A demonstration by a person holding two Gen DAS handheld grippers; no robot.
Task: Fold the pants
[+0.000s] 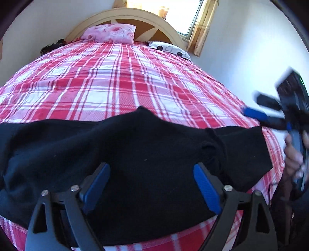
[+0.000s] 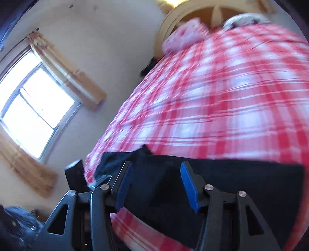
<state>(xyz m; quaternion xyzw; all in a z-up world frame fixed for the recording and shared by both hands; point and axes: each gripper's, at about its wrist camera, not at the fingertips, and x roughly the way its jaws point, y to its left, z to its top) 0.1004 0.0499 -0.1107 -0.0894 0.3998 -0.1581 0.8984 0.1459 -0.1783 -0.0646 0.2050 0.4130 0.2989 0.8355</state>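
Note:
Black pants (image 1: 135, 154) lie flat across the near part of a bed with a red and white plaid cover (image 1: 115, 81). My left gripper (image 1: 151, 170) is open above the pants, its blue pads wide apart, holding nothing. My right gripper (image 2: 156, 170) is open over the pants (image 2: 222, 183) near their left end, empty; the view is blurred by motion. The right gripper also shows in the left wrist view (image 1: 256, 108) at the bed's right edge, blurred, held by a hand.
A pink pillow (image 1: 110, 34) and a white spotted pillow (image 1: 170, 49) lie by the cream headboard (image 1: 135, 17). Windows with tan curtains (image 2: 67, 71) are in the walls. A dark post (image 2: 75, 177) stands at the bed's near corner.

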